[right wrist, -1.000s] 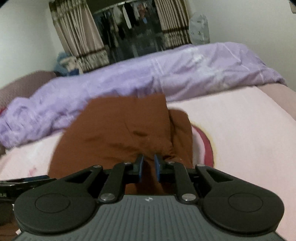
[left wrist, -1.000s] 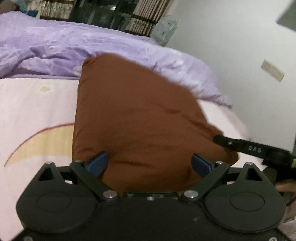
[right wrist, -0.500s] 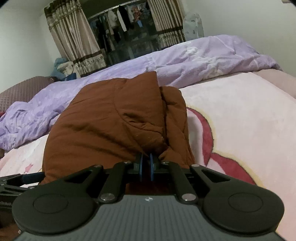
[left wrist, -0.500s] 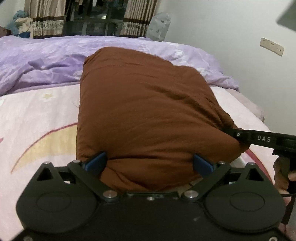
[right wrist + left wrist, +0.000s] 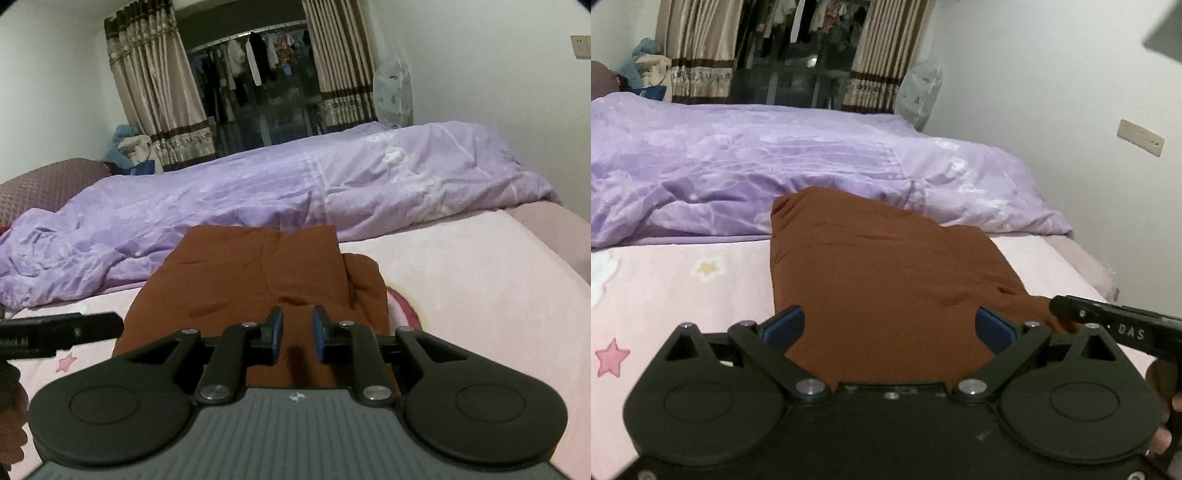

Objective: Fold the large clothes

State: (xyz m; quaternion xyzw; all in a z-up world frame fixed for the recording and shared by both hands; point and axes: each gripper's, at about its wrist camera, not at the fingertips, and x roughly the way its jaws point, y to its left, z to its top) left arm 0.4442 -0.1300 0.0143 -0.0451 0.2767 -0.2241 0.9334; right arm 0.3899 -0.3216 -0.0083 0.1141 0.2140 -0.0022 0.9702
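On the pink blanket [image 5: 683, 295], at the centre of both wrist views, lies the brown garment [image 5: 886, 288], folded into a thick, rumpled bundle. In the left wrist view its far edge at 12 o'clock touches the purple quilt [image 5: 757, 173], which runs across the bed from 9 to 2 o'clock. The left gripper [image 5: 889, 326] stands at 6 o'clock with its jaws spread wide; the blue pads [image 5: 785, 326] sit at either side of the bundle's near end, and the view does not settle whether they touch the cloth. The right gripper [image 5: 297, 328] has just been opening: its jaws stand slightly apart, with the garment's near edge visible through the gap and below it, and neither pad pressing on the cloth. In the right wrist view a second fold of the same garment bulges at 1 o'clock of the main bundle, beside a red curve printed on the blanket. The other tool's black finger enters at 9 o'clock there, and at 3 o'clock in the left wrist view. Striped curtains [image 5: 155, 88] and a rail of hanging clothes [image 5: 255, 62] occupy 12 o'clock beyond the quilt, against white walls.
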